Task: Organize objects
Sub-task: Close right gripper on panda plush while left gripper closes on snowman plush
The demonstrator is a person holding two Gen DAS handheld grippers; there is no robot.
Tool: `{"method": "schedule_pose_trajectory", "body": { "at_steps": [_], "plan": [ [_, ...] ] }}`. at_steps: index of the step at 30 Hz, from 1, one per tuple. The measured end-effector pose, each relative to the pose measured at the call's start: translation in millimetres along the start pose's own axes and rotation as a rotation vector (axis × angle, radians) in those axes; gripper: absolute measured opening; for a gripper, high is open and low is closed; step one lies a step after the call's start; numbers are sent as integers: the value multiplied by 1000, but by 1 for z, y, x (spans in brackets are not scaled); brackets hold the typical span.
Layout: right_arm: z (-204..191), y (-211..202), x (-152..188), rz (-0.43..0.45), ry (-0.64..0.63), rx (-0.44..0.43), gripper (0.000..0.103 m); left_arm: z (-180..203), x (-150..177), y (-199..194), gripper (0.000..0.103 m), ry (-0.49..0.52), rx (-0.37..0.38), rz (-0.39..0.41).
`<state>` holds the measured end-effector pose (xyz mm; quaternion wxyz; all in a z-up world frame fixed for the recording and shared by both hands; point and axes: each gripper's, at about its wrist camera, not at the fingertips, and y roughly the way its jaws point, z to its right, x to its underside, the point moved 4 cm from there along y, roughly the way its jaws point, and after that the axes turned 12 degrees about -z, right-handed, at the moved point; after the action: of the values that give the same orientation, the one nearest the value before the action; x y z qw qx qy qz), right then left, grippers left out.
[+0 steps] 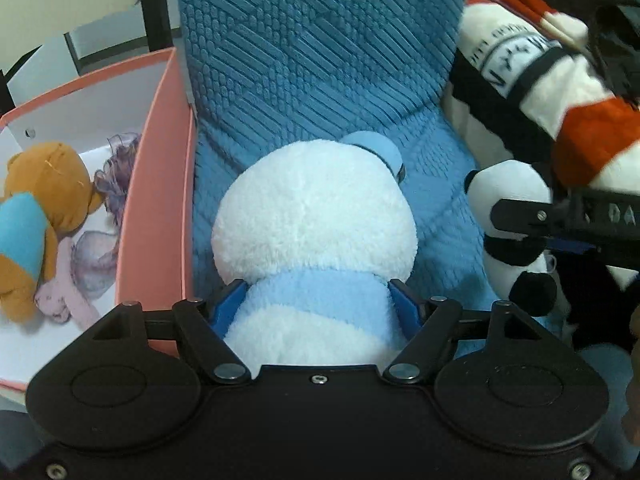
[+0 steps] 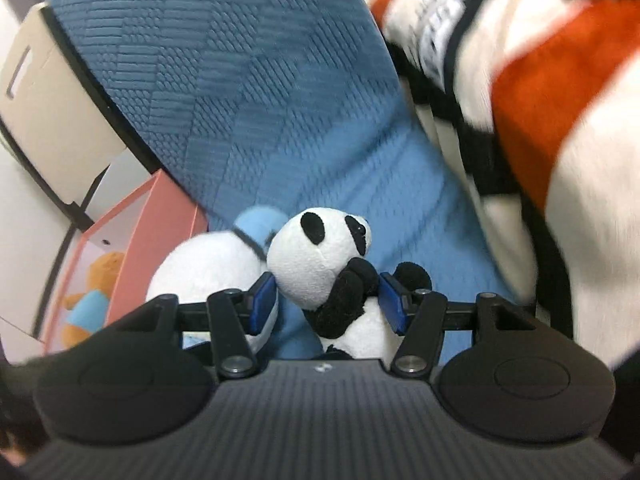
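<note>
A round white plush toy with a pale blue band fills the middle of the left wrist view. My left gripper is shut on that band, and its blue pads press in from both sides. A small panda plush sits between the blue pads of my right gripper, which is shut on its body. Both toys hang side by side over a blue textured cushion. The left wrist view also catches the panda and the right gripper's finger at its right edge.
To the left stands a pink box with a white inside. It holds a brown bear plush, a purple frilly piece and a small pink toy. A red, white and black blanket is piled on the right. A beige carton stands beyond.
</note>
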<state>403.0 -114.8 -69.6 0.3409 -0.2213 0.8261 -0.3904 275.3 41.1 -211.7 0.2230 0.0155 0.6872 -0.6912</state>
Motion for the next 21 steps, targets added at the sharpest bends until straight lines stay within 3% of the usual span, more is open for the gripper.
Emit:
{"method": "schedule_pose_trajectory", "body": {
  "at_steps": [10,14,21],
  "plan": [
    [14,33,11,-142,79,103,60,-9,7,9,80,2,62,-20],
    [13,44,12,-177,57,134,61,-5,8,12,92,36,98,-23],
    [13,49,16,-209,-14,170,64,-1,9,16,96,61,90,-17]
  ]
}}
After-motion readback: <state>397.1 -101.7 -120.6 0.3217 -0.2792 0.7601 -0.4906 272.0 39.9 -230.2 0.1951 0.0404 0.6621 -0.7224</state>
